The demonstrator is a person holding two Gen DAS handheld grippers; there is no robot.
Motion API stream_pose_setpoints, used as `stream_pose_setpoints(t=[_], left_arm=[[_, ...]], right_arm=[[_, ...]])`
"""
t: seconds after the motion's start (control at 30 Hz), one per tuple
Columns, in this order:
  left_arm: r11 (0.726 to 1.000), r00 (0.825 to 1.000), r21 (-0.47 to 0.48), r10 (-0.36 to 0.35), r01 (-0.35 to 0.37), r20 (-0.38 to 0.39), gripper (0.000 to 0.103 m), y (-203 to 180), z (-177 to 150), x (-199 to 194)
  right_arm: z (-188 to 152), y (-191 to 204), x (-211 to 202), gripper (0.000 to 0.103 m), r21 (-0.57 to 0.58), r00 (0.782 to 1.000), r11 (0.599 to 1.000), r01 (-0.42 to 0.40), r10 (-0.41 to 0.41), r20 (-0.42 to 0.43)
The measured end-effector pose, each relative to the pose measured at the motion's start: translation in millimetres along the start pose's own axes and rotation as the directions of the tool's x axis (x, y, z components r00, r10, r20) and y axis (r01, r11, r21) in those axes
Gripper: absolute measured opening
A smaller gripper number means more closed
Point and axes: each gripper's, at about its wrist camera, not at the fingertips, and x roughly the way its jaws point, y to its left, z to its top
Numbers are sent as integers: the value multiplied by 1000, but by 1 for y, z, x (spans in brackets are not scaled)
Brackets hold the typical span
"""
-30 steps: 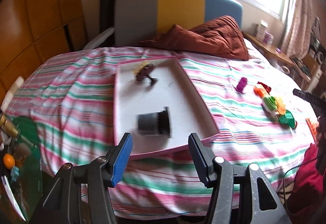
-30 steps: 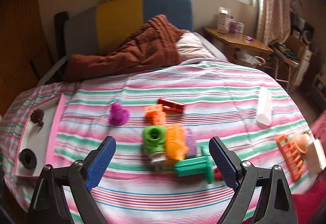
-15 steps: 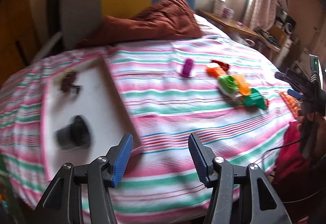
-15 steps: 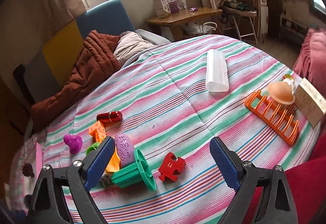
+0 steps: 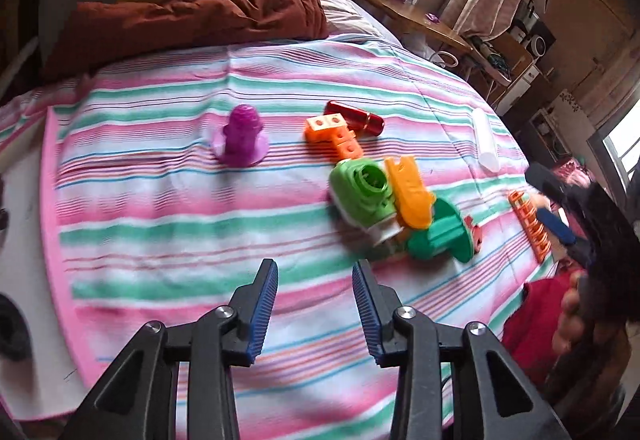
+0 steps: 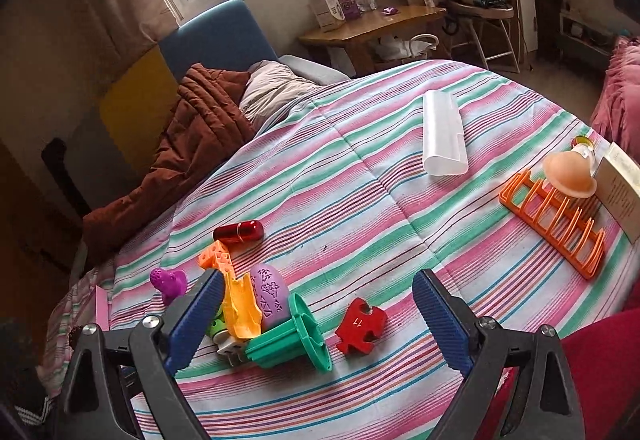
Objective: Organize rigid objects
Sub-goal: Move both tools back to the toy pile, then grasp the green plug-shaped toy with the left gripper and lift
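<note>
My left gripper [image 5: 314,304] hung over the striped bedspread [image 5: 160,200], its blue pads narrowed but apart; the jaws had just been closing, with only cloth showing between them. My right gripper [image 6: 316,320] had its pads spread wide and held nothing.

The toys lay in a heap near the middle of the bedspread, and I place everything from that heap. In it, a green round-mouthed toy [image 5: 362,192] leaned against a yellow-orange piece [image 5: 410,196], with a teal flanged spool [image 5: 444,238] touching them on the near side. A lilac embossed oval [image 6: 269,294] sat behind the yellow-orange piece; the left view hid it. My right gripper's left finger [image 6: 192,324] covered most of the green toy in the right wrist view. Just beyond the heap lay an orange block piece [image 5: 334,136] touching a dark red capsule [image 5: 354,116]. A purple figure [image 5: 240,138] stood apart, to the heap's left. A red puzzle piece [image 6: 360,324] lay just right of the spool, mostly hidden in the left view. Well right of the heap were a clear plastic case [image 6: 444,136] and an orange rack [image 6: 556,220] with a peach cup-shaped thing [image 6: 570,176] against it.

Far left of the heap, a pink-rimmed tray [image 5: 52,224] was cut off by the frame; a dark object [image 5: 12,324] in it was too blurred to identify.
</note>
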Motion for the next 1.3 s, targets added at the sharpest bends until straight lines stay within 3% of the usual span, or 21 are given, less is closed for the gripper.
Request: stream_pose_setpoints(t=[0.2, 0.4, 0.6, 0.7, 0.9, 1.17, 1.3], left_arm=[[998, 999, -65, -15, 13, -31, 44, -15, 32, 39], [999, 998, -40, 20, -22, -57, 47, -31, 48, 70], [998, 997, -31, 52, -54, -61, 57, -41, 57, 90], [999, 997, -36, 34, -37, -75, 58, -36, 58, 96], [1000, 997, 22, 9, -7, -82, 54, -26, 40, 86], [997, 998, 82, 8, -2, -70, 54, 9, -15, 41], [998, 998, 61, 17, -14, -55, 54, 28, -40, 19]], right_arm=[[5, -10, -2, 97, 53, 1000, 998, -22, 22, -4], [9, -22, -7, 98, 121, 999, 992, -48, 48, 2], [11, -24, -7, 98, 130, 998, 990, -56, 57, 2], [11, -24, -7, 98, 124, 999, 991, -50, 51, 0], [10, -24, -3, 98, 104, 999, 994, -39, 41, -14], [5, -11, 7, 97, 40, 996, 998, -55, 58, -63], [4, -12, 12, 89, 25, 996, 999, -34, 36, -83]])
